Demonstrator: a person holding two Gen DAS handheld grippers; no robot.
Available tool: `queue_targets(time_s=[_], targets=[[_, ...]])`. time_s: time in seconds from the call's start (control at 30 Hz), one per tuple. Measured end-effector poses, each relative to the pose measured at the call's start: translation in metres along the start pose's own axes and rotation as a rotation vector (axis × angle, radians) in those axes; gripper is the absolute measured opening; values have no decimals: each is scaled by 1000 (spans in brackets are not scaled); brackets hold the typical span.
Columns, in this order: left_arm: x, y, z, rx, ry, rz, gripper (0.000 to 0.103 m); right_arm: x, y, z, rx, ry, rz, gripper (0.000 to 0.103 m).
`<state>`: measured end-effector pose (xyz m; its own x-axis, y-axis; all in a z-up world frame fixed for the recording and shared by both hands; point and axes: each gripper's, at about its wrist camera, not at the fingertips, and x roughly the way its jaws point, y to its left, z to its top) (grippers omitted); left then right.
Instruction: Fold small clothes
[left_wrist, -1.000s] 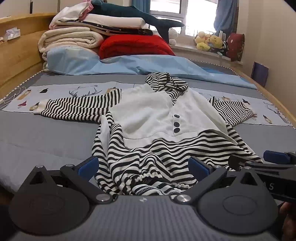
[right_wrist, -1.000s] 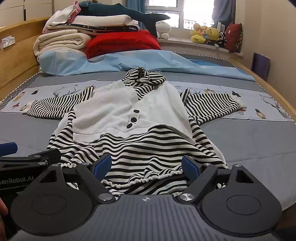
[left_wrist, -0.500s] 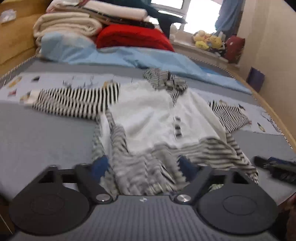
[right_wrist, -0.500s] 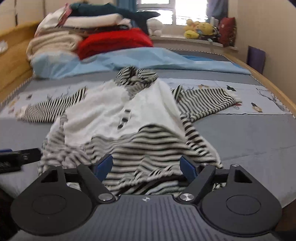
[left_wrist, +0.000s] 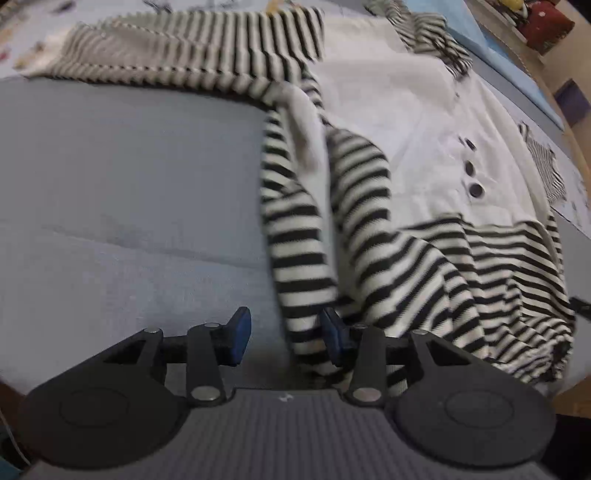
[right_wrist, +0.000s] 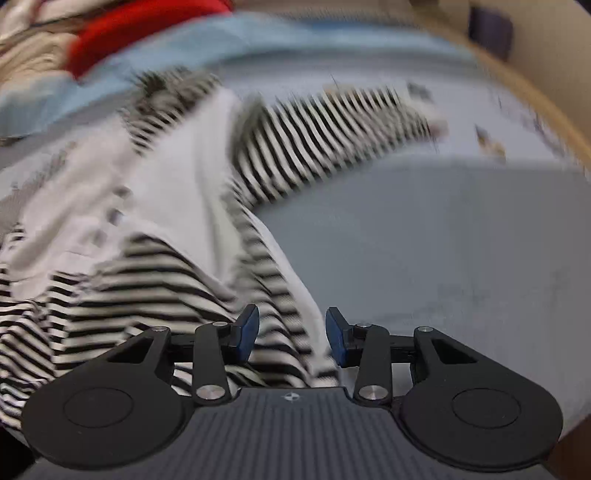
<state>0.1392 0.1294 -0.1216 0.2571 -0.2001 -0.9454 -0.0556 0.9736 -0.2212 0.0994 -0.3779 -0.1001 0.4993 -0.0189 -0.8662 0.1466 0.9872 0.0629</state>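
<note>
Striped garment (left_wrist: 388, 206) spread on the bed (left_wrist: 129, 184), long axis running near to far. Left tool (left_wrist: 284, 334) straddles its near left hem corner, right tool (right_wrist: 291, 334) the near right; both half-spread, closing over fabric, not yet pinching.

The striped hooded garment (left_wrist: 373, 236) is soft ribbed knit cloth; its white front panel (left_wrist: 406, 122) is smoother woven cloth carrying glossy dark buttons (left_wrist: 475, 190). The grey bedcover (left_wrist: 129, 192) is matt, finely textured fabric. The left gripper (left_wrist: 284, 338) is matt black plastic with blue pads (left_wrist: 240, 332) and bright metal pivot pins (left_wrist: 202, 393).
</note>
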Motion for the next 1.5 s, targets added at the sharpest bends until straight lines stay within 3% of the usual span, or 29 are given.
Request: queue_targets(time_s=[0.13, 0.2, 0.23, 0.27, 0.37, 0.4, 0.43, 0.5, 0.53, 0.6, 0.67, 0.77, 0.83, 0.9, 1.0, 1.1, 1.2, 1.23, 1.27, 1.33, 1.37, 1.4, 1.43, 1.5], targets=[[14, -15, -3, 81, 63, 0, 45, 32, -14, -8, 104, 175, -11, 44], [16, -23, -9, 140, 72, 28, 22, 38, -11, -10, 125, 228, 13, 44], [14, -21, -11, 150, 66, 30, 3, 40, -8, -10, 115, 238, 18, 44], [10, -17, -13, 154, 50, 54, 3, 41, -5, -10, 99, 238, 13, 44], [-17, -3, -16, 141, -72, 311, 2, 39, 3, -12, 70, 235, 6, 44], [-25, 0, -18, 136, -106, 361, 2, 39, 4, -12, 77, 230, 19, 44], [-28, 4, -20, 124, -100, 342, 2, 35, 4, -15, 80, 229, 23, 44], [-21, 9, -25, 127, -12, 219, 2, 34, 3, -19, 86, 225, 48, 43], [-18, 7, -28, 143, 15, 195, 2, 35, 4, -21, 81, 226, 50, 42], [-18, 0, -31, 191, 14, 223, 3, 40, 9, -24, 68, 233, 63, 36], [-19, -3, -32, 183, 5, 215, 7, 37, 9, -26, 70, 229, 88, 11], [-8, -14, -33, 198, 34, 167, 7, 31, -1, -24, 108, 203, 71, 6], [-1, -25, -39, 280, 74, 152, 6, 26, -13, -24, 153, 190, 25, 5], [0, -33, -43, 338, 97, 166, 6, 25, -25, -24, 187, 196, 0, 5], [0, -32, -42, 336, 95, 217, 6, 26, -30, -25, 180, 211, -28, 6], [-9, -31, -36, 315, 44, 275, 13, 26, -21, -20, 175, 198, 30, 7], [-41, -37, -32, 285, -132, 216, 25, 8, -7, -10, 126, 90, 9, 20], [-52, -40, -31, 275, -195, 183, 40, -1, -2, -6, 100, 36, 19, 28], [-62, -42, -31, 267, -251, 121, 45, -10, 4, -3, 66, -20, 45, 37], [-76, -53, -30, 262, -321, -95, 50, -19, 20, 2, -2, -83, 115, 46], [-76, -60, -30, 271, -313, -195, 57, -20, 30, 2, -43, -83, 174, 47], [-73, -70, -32, 293, -287, -241, 70, -20, 38, 0, -76, -67, 232, 47], [-65, -81, -35, 338, -249, -228, 73, -18, 47, -1, -107, -48, 282, 47], [-40, -107, -42, 476, -169, -95, 72, -13, 67, -4, -186, -3, 339, 47]])
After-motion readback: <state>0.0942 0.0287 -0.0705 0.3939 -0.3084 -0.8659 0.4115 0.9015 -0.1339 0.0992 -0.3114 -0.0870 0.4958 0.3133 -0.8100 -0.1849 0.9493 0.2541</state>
